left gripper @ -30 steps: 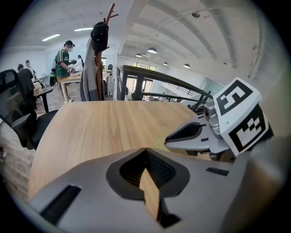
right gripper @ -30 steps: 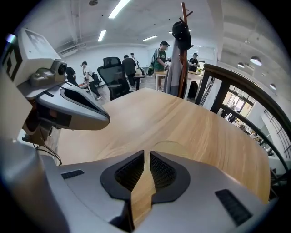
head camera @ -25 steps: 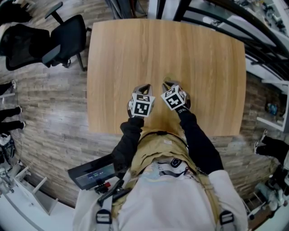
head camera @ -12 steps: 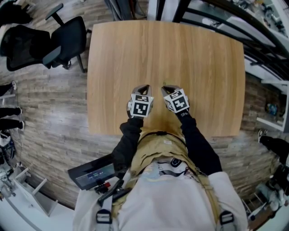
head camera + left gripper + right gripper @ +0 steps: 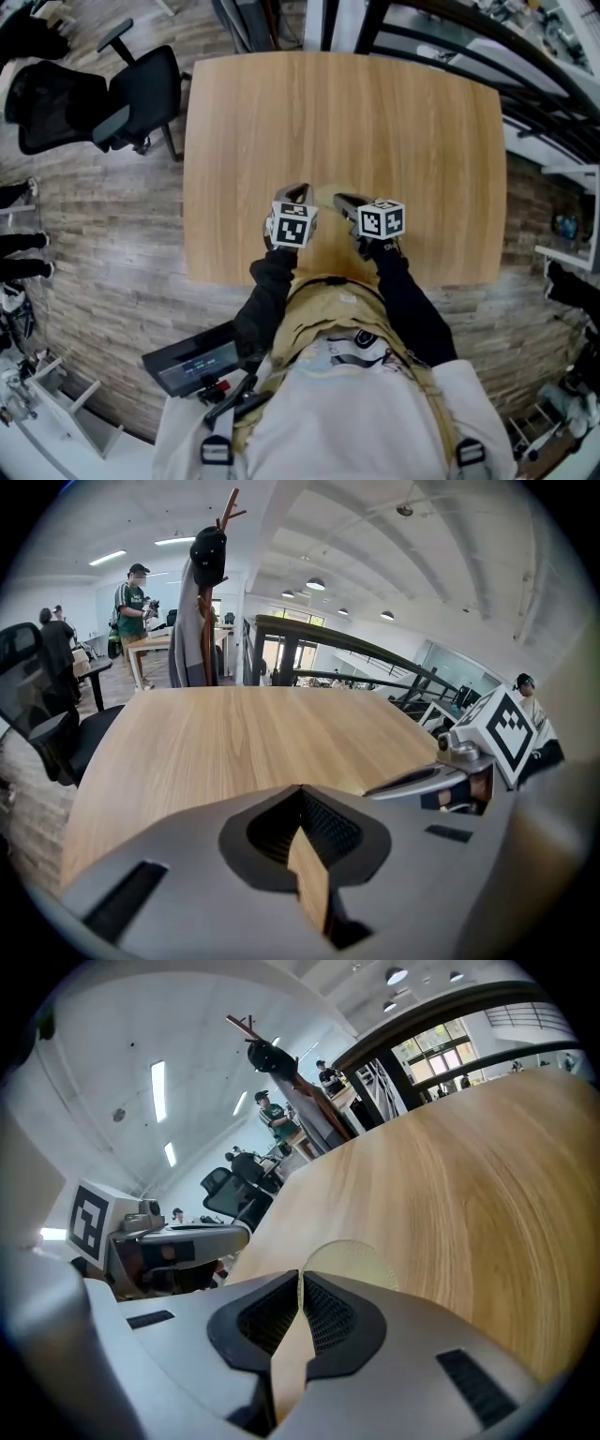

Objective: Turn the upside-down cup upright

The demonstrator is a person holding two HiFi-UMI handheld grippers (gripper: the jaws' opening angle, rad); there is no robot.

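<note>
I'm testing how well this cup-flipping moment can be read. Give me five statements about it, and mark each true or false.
1. The right gripper is pinched on the pale cup. True.
2. The left gripper holds the cup. False: its jaws are together with nothing between them.
3. A black office chair stands beside the table. True.
4. The coat stand stands on the table. False: it rises beyond the table's far edge.
5. Several cups are on the table. False: only the one at the right gripper shows.
</note>
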